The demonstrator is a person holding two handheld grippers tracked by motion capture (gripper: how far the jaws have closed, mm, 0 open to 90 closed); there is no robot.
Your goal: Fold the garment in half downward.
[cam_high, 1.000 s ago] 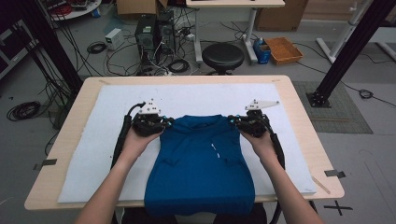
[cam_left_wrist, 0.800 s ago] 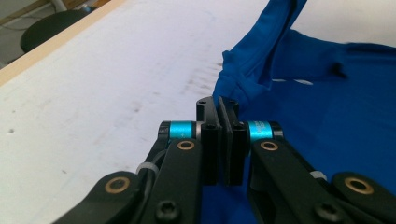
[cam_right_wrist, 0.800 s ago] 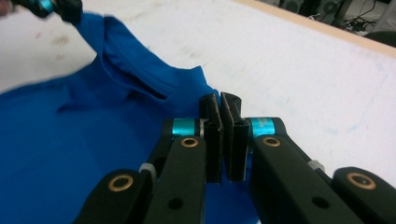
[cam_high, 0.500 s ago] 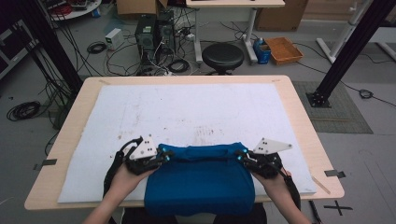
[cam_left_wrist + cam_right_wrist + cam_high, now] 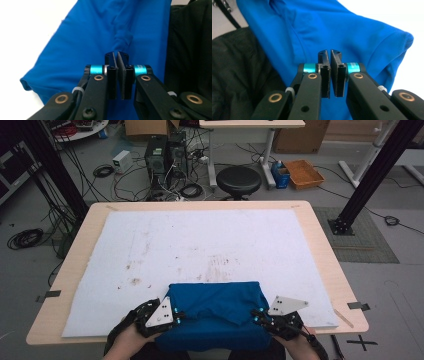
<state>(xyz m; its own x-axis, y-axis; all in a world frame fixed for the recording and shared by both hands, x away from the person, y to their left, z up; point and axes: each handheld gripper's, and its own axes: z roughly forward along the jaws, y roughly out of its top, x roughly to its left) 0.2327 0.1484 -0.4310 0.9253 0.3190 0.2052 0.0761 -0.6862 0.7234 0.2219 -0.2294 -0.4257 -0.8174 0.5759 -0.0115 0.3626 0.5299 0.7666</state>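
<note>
Left gripper point(image 5: 117, 56) is sitting at the shirt's point(image 5: 215, 312) left edge near the counter's point(image 5: 325, 255) front, jaws nearly together with a thin slit between the pads and no cloth in them; they have just been opening slightly. Right gripper point(image 5: 329, 54) is sitting at the shirt's right edge, jaws likewise almost together, nothing pinched, also just easing apart. In the high view the left gripper point(image 5: 176, 316) and right gripper point(image 5: 256, 316) are flanking the blue shirt, each touching or just beside its side. Shirt is lying folded on the white mat point(image 5: 200, 245) at the front edge, its lower part hanging over the edge toward the person. Dark sleeve point(image 5: 190, 45) is showing just beside the shirt point(image 5: 100, 37) in both gripper views.
</note>
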